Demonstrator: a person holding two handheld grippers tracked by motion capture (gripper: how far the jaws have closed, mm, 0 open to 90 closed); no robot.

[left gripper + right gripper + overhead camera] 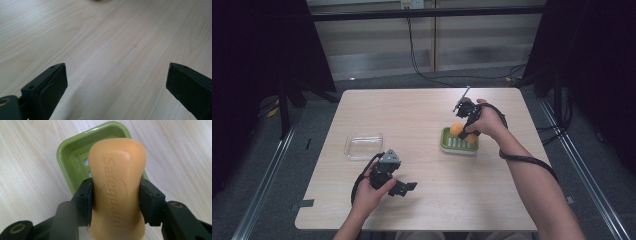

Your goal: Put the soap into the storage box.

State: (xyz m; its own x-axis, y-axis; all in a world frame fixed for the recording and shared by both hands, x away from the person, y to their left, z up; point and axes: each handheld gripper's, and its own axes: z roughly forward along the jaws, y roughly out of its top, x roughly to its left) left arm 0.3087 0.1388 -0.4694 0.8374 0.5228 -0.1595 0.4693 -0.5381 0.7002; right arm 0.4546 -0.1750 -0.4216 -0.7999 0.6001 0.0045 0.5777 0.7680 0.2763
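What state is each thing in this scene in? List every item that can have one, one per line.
Soap bar: clamped between the right gripper's jaws, over the dish.
Green soap dish: on the table.
Clear container: lidless, empty.
Left gripper: open, holding nothing.
Right gripper: shut on the soap.

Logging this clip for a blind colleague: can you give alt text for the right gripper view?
An orange soap bar stamped "Safeguard" is clamped between the right gripper's two black fingers, above a green soap dish on a pale wooden table.
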